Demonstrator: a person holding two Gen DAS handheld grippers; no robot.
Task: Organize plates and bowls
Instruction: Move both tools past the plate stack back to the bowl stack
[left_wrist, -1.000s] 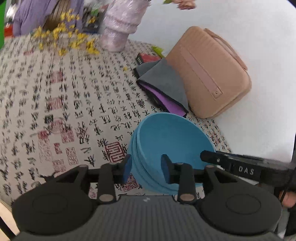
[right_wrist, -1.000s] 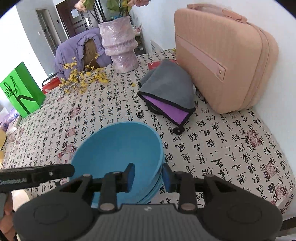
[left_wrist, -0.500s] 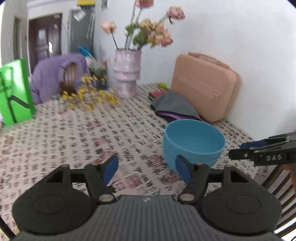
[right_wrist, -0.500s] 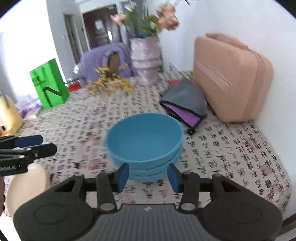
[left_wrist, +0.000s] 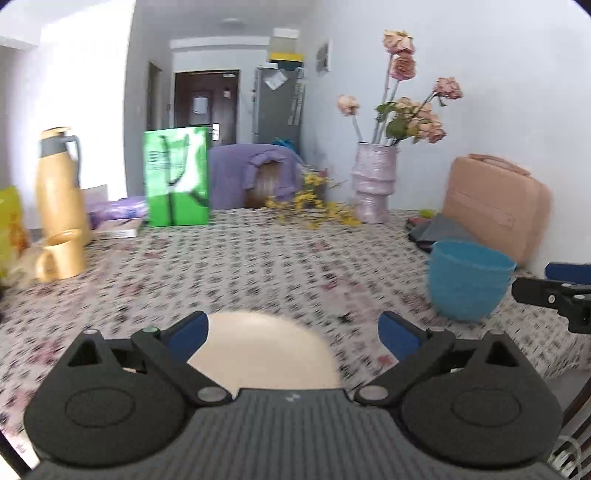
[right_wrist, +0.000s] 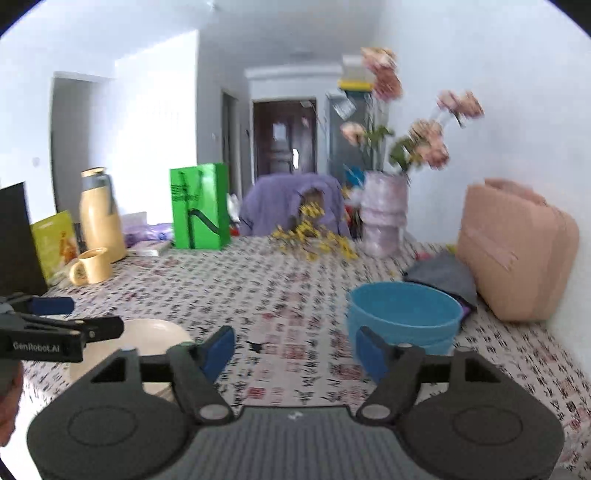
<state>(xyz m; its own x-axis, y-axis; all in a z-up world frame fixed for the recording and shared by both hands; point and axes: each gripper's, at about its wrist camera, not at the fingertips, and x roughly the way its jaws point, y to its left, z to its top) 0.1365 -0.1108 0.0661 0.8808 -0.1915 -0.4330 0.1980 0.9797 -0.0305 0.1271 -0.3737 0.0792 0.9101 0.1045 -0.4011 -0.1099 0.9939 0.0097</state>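
Note:
A stack of blue bowls (left_wrist: 467, 282) stands on the patterned tablecloth at the right, also in the right wrist view (right_wrist: 404, 314). A cream plate (left_wrist: 264, 350) lies near the table's front edge, just in front of my left gripper (left_wrist: 291, 334), which is wide open and empty above it. The plate also shows at the lower left of the right wrist view (right_wrist: 147, 338). My right gripper (right_wrist: 293, 349) is open and empty, pulled back from the bowls, which sit just beyond its right finger. The frames are blurred by motion.
A pink case (right_wrist: 517, 251) and a grey and purple cloth (right_wrist: 441, 275) lie behind the bowls by the wall. A vase of flowers (left_wrist: 373, 188), yellow sprigs, a green bag (left_wrist: 176, 177), a yellow flask (left_wrist: 61, 184) and a mug (left_wrist: 61, 254) stand further back and left.
Both grippers have let go of the bowl stack, opened wide and pulled back and up. The left one has swung left over the cream plate.

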